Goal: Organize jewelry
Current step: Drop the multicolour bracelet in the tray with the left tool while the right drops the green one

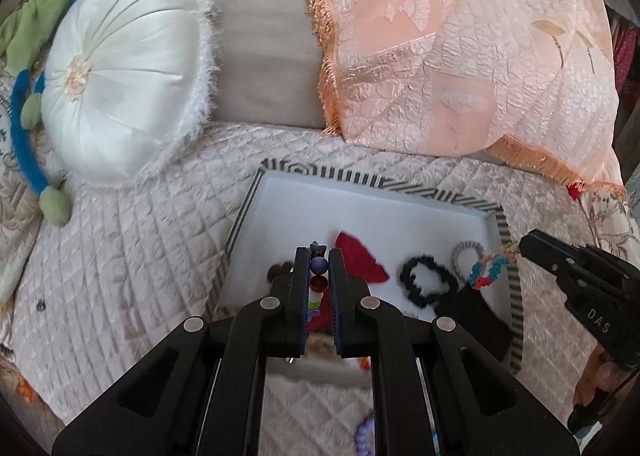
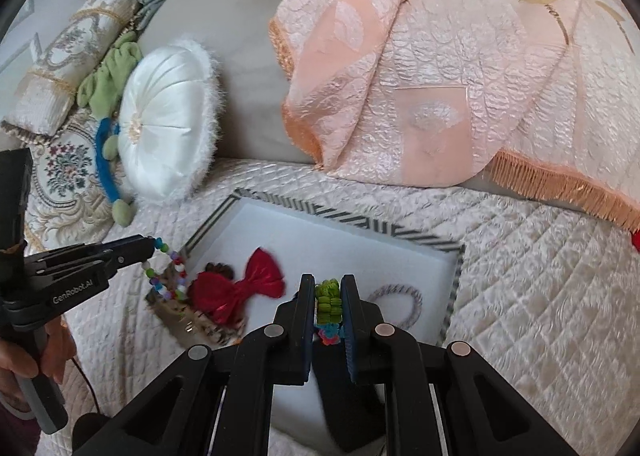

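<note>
Now the left gripper (image 1: 319, 260) has its jaws clamped on a beaded bracelet (image 2: 168, 276), which hangs over the near-left rim of the striped tray (image 1: 440, 198) on the quilted bed (image 1: 120, 256). Meanwhile the right gripper (image 2: 328, 296) pinches a rainbow loom bracelet (image 1: 490, 270) above the tray's right side. Inside the tray lie a red bow (image 2: 248, 288), a black scrunchie (image 1: 428, 284) and a grey hair tie (image 2: 400, 304), well apart from each other.

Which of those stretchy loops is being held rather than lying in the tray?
The multicoloured loop, clamped in the right gripper; the black and grey ones lie free.
</note>
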`<state>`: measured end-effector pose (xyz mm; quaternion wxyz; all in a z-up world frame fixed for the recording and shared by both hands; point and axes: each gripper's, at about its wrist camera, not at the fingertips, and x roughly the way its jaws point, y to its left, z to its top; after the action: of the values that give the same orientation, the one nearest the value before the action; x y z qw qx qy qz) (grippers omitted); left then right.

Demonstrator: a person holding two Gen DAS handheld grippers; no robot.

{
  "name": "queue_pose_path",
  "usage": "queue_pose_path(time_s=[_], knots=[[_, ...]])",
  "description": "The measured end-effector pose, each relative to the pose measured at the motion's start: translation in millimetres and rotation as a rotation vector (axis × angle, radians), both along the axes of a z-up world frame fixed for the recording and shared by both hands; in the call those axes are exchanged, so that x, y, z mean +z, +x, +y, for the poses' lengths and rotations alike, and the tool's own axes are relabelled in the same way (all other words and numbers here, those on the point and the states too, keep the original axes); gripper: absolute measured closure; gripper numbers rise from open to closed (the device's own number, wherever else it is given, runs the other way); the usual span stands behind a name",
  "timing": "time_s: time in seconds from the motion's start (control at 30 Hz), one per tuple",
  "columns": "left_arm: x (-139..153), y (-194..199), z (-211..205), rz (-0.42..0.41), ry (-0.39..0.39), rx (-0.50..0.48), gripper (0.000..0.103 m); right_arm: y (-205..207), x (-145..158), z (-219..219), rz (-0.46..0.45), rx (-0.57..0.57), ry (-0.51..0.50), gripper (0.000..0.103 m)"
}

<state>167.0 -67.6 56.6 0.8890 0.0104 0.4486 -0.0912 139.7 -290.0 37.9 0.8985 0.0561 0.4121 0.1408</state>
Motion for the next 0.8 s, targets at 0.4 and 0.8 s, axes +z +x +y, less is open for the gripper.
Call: queue_pose_path(time_s=[0.4, 0.8], knots=[[-40.4, 69.7, -4.3, 0.079, -0.016, 0.028, 0.095, 70.5, -39.8, 10.5, 0.085, -0.015, -0.075, 0.091], [-83.5, 86.1, 25.8, 0.148, -0.001, 0.092, 0.095, 109.1, -77.9, 58.2, 0.162, 0.063, -0.065, 0.091]])
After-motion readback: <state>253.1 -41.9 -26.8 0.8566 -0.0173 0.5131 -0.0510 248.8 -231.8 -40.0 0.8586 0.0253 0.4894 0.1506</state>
